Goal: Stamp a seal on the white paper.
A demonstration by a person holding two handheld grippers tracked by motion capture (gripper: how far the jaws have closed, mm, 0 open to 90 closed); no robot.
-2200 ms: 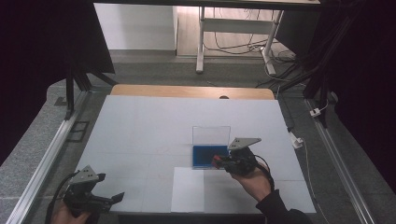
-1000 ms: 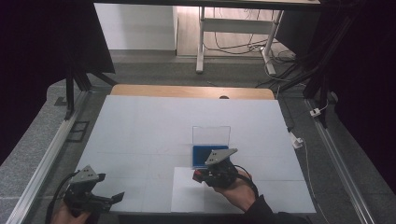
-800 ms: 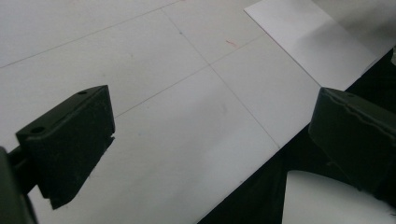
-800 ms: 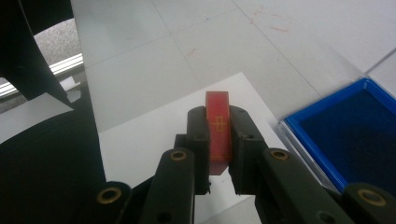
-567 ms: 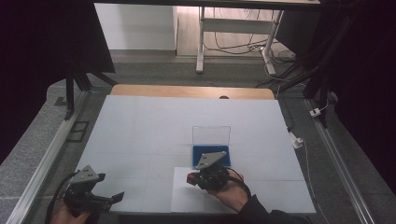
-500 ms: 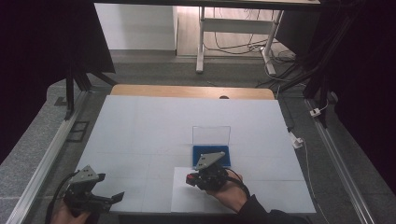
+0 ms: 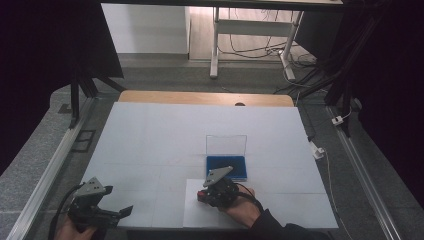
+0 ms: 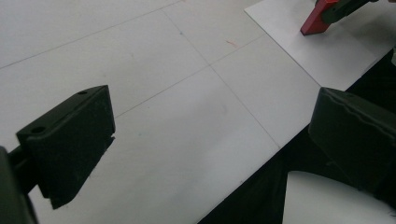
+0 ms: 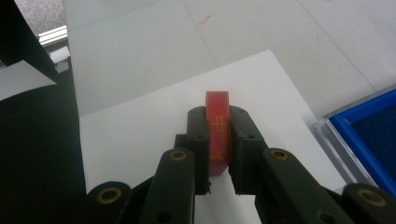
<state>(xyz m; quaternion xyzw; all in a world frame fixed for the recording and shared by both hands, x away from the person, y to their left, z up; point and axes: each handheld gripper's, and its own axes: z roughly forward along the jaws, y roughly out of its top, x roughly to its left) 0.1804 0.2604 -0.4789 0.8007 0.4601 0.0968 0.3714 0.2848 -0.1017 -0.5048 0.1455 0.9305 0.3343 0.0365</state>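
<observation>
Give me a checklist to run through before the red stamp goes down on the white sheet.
1. Right gripper shut on red stamp: ok.
2. Stamp over white sheet, inside its edges: ok.
3. Stamp face touching the sheet: cannot tell.
4. Left gripper open, apart from the sheet: ok.
5. Blue case lid up, beside the sheet and out of the way: ok.

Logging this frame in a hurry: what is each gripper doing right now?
Left gripper: open, holding nothing, near the table's front edge.
Right gripper: shut on a red block, over the white sheet.
</observation>
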